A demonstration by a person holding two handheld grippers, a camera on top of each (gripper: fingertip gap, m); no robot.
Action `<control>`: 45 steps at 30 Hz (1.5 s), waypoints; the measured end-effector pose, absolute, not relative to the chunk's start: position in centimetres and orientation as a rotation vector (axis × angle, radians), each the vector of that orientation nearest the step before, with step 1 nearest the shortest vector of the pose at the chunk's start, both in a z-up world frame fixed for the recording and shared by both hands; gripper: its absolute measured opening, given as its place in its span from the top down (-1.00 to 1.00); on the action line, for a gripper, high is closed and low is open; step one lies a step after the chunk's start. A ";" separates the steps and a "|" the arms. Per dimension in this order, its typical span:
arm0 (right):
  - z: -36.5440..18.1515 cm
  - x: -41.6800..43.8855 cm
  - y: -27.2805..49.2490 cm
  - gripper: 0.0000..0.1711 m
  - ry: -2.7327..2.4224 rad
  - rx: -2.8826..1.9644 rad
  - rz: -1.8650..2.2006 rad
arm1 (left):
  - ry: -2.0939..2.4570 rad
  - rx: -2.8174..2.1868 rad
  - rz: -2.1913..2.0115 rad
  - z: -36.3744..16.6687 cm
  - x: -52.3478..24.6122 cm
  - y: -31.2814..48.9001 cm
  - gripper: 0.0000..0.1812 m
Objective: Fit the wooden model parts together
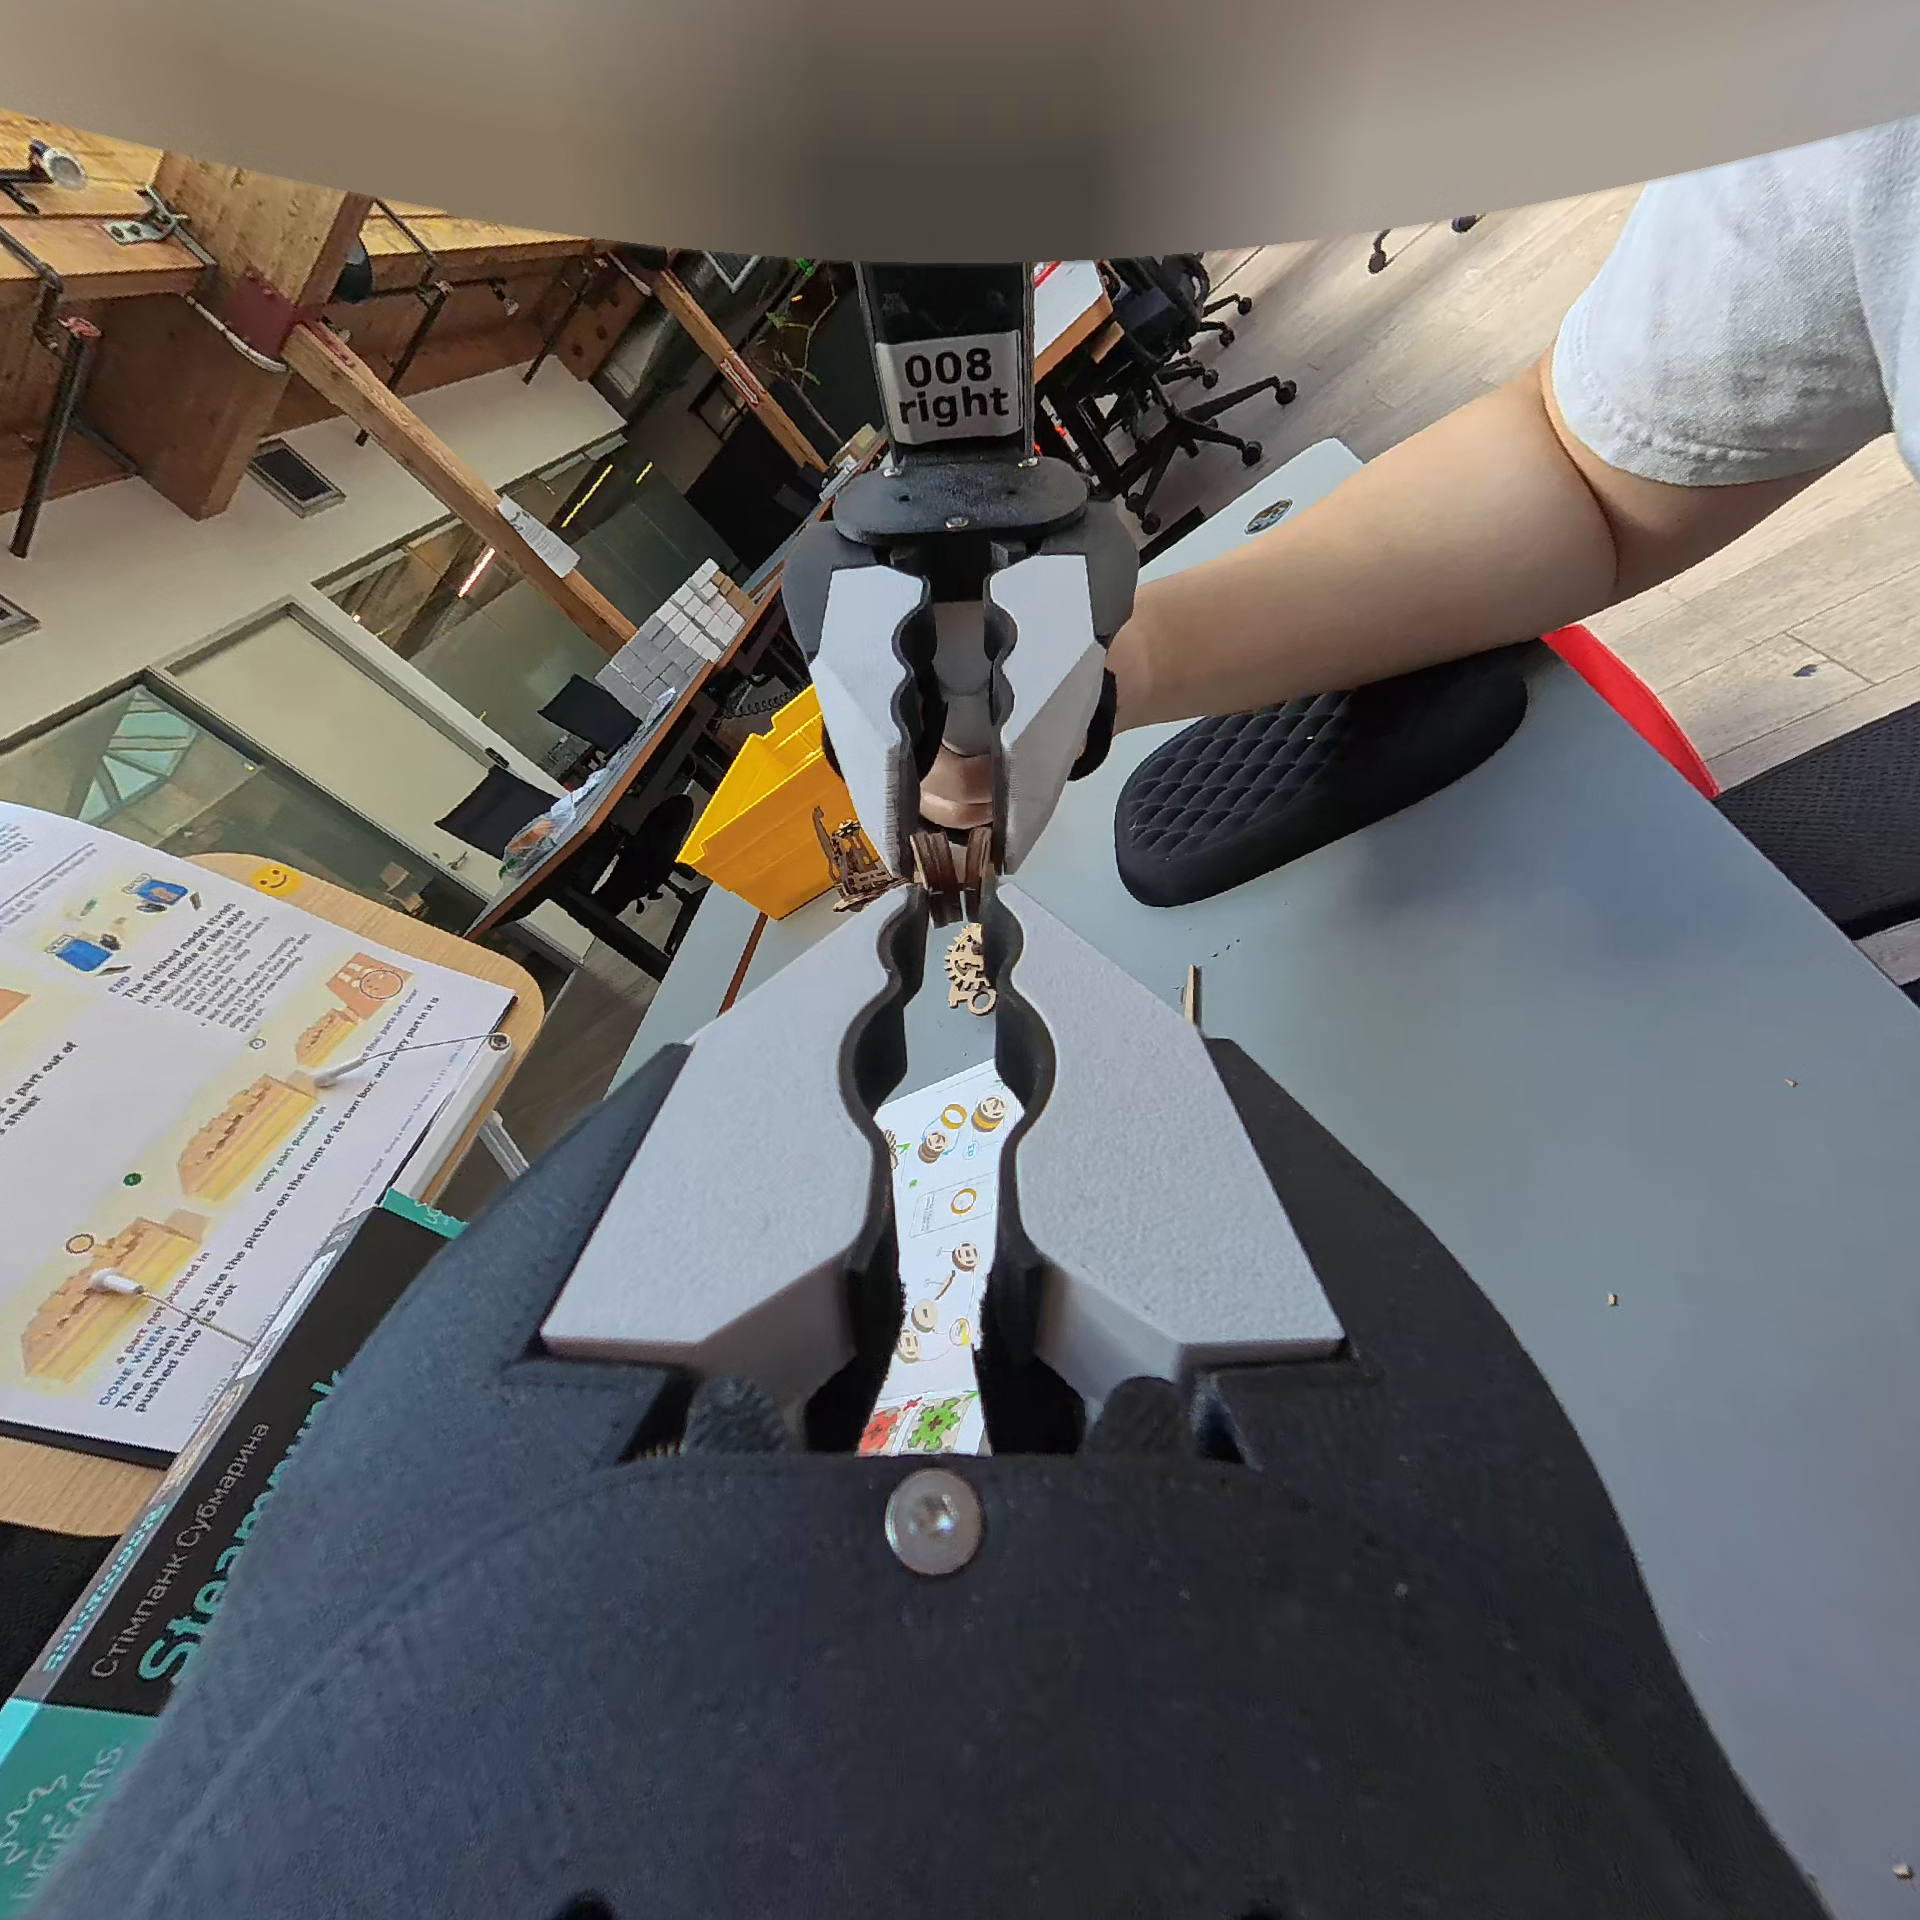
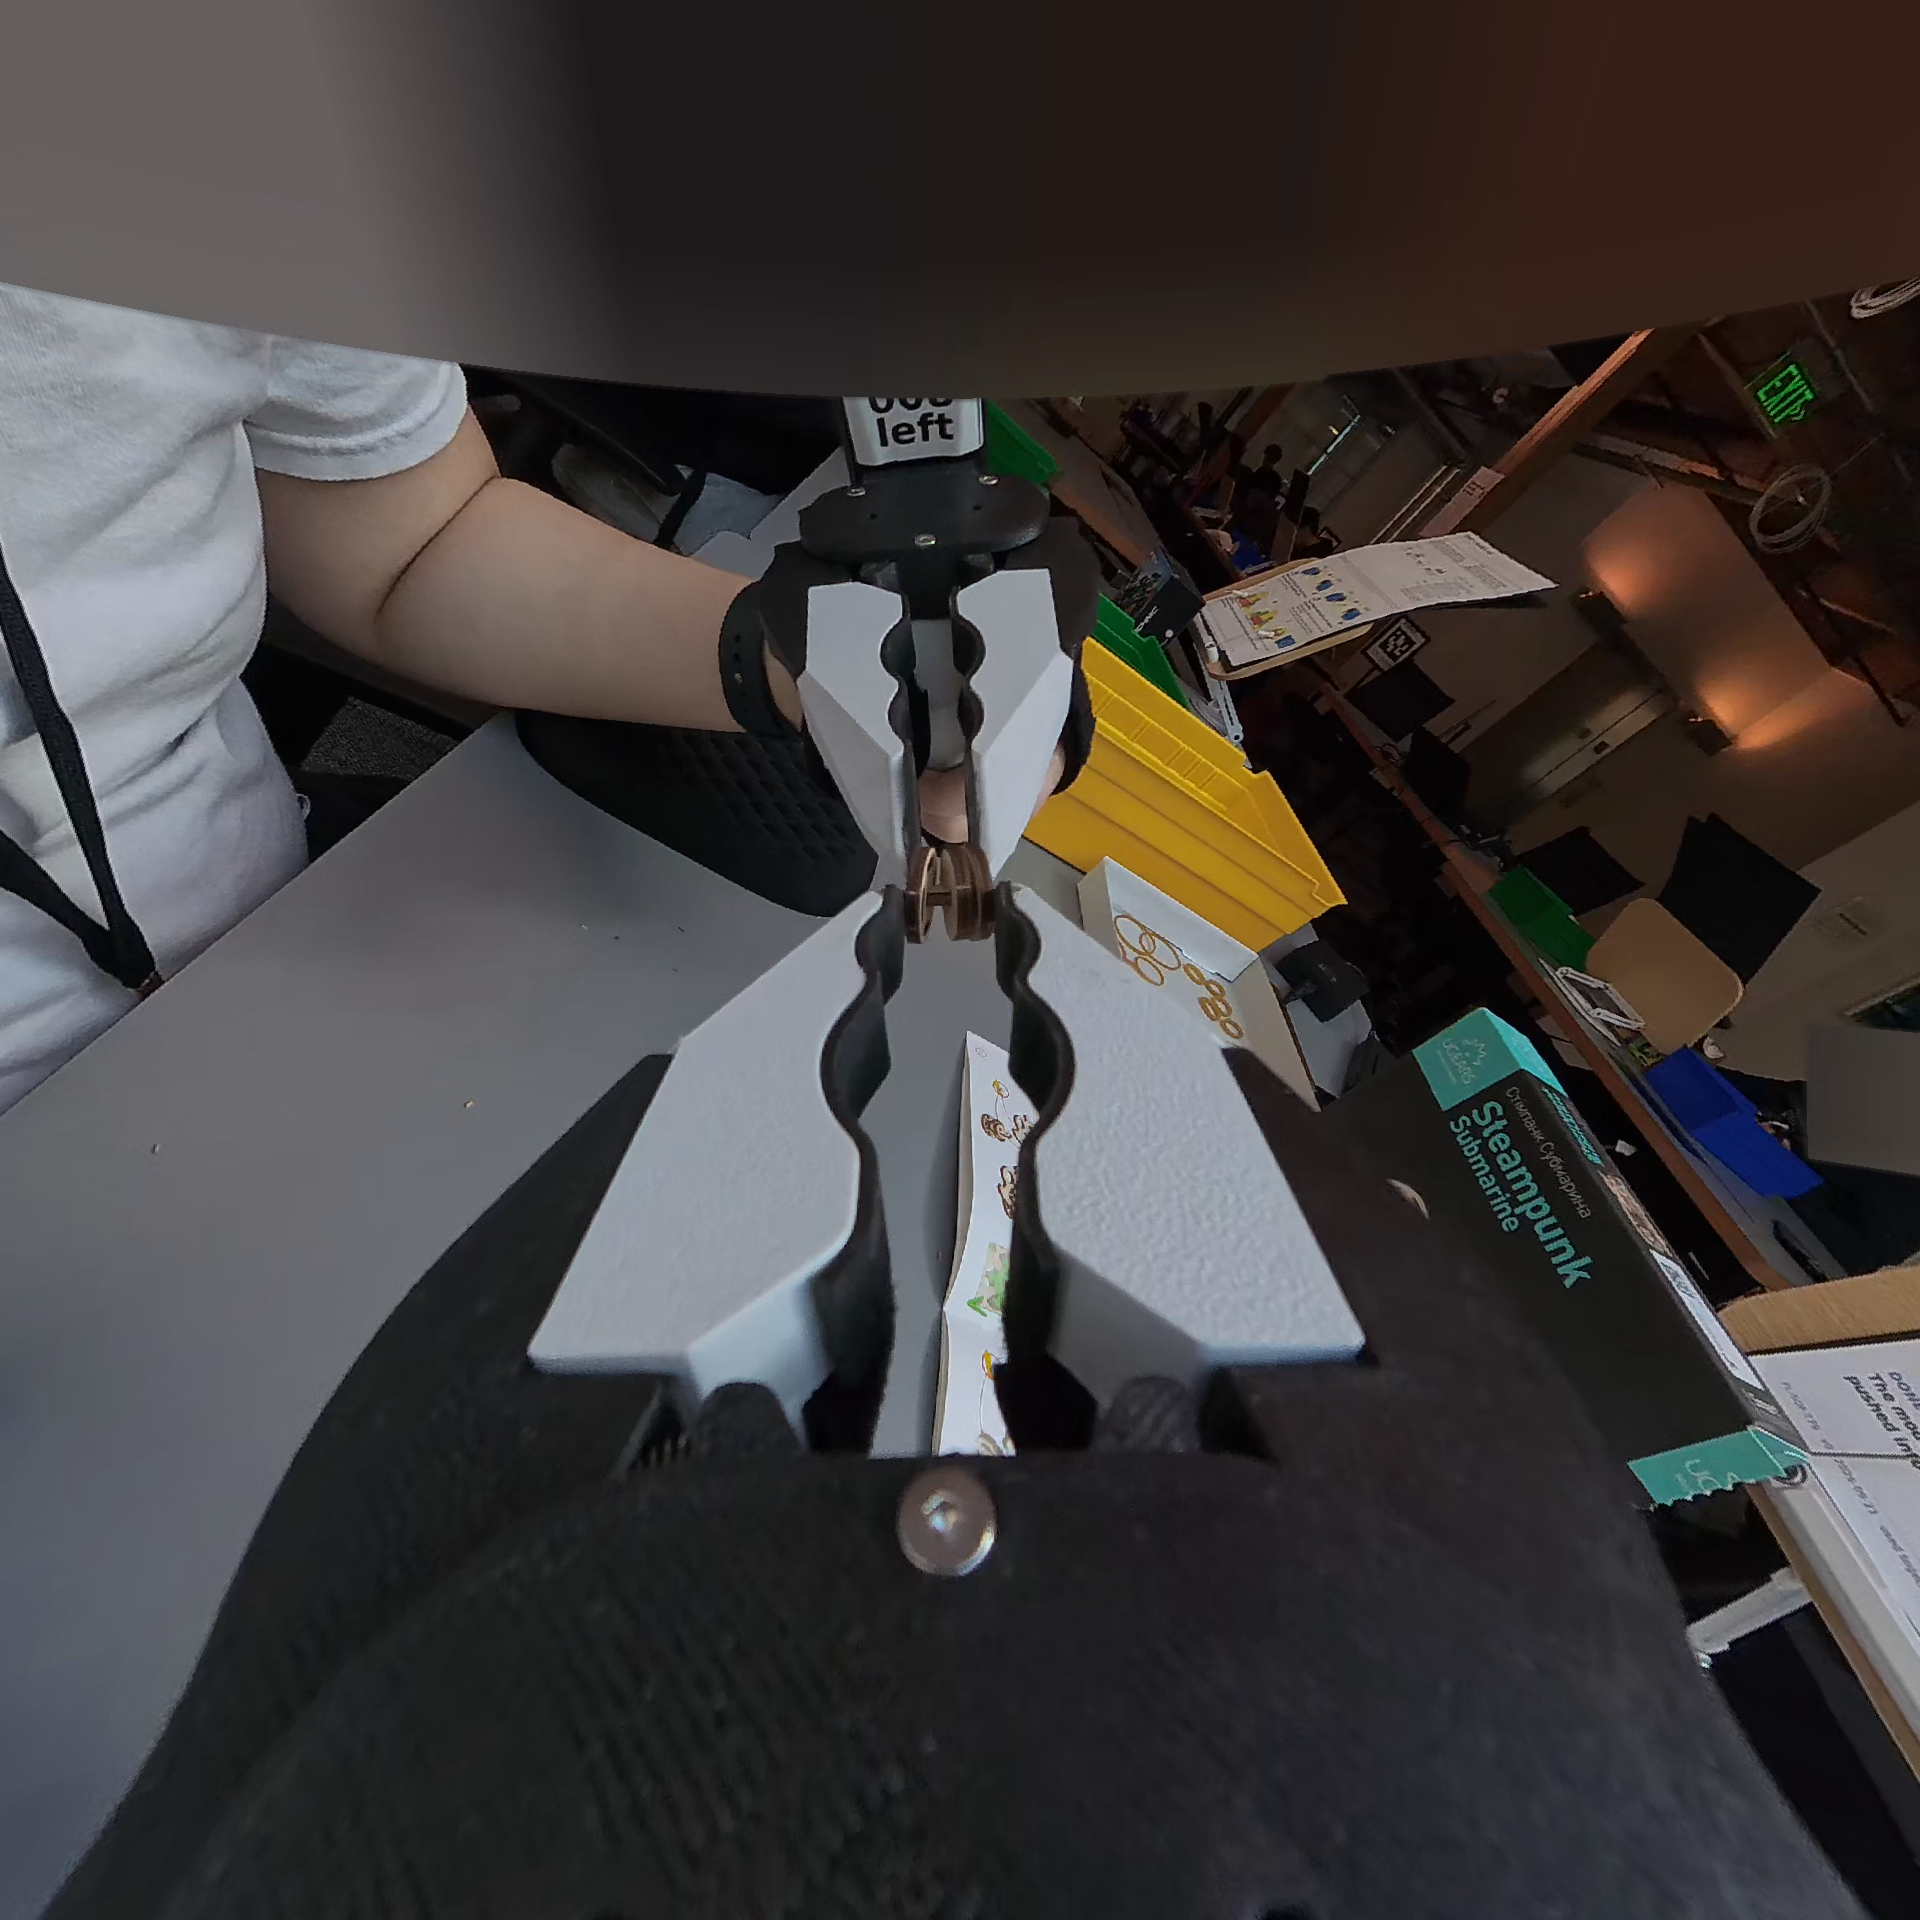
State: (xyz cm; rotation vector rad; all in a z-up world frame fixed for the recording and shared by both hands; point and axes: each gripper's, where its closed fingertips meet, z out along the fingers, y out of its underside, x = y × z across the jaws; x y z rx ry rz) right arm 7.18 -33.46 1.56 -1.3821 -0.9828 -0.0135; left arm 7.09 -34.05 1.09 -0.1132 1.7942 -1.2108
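Two grippers meet tip to tip above the grey desk (image 1: 1558,1143), and between them sits one small wooden disc assembly (image 1: 948,878) (several thin round plates stacked on a short axle). The left gripper (image 1: 951,914) has its jaws drawn nearly together, their tips pinching one end of that assembly; the right gripper (image 1: 948,831) faces it with jaws equally narrow, clamped on the other end. In the right wrist view the same assembly (image 2: 943,896) is seen edge-on, held between the right gripper (image 2: 945,914) and the left gripper (image 2: 940,842).

Counted over both views: two grippers, one held assembly, one loose gear-shaped wooden piece (image 1: 968,971) lying on the desk under the jaws, one partly built wooden model (image 1: 857,868) standing near the far edge of the desk, one instruction booklet (image 1: 935,1247) open flat beneath the left gripper, one dark kit box (image 2: 1538,1226) with teal ends, one yellow bin (image 2: 1174,821) beyond the desk's far edge.

Only the left wrist view shows the loose gear piece, the partly built model and a black padded wrist rest (image 1: 1320,779) under the person's forearm. Only the right wrist view shows a punched-out parts sheet (image 2: 1174,956) propped by the yellow bin. The booklet (image 2: 987,1247) appears there as a thin edge-on sliver.
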 end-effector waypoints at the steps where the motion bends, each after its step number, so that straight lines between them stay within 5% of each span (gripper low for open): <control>1: 1.5 7.2 -33.4 0.82 -0.983 -1.390 -0.012 | 1.795 -0.113 -1.212 1.1 7.1 -34.1 0.91; 45: 1.9 6.5 -34.0 0.88 -1.006 -1.368 -0.041 | 1.822 -0.102 -1.208 1.6 6.5 -34.7 0.89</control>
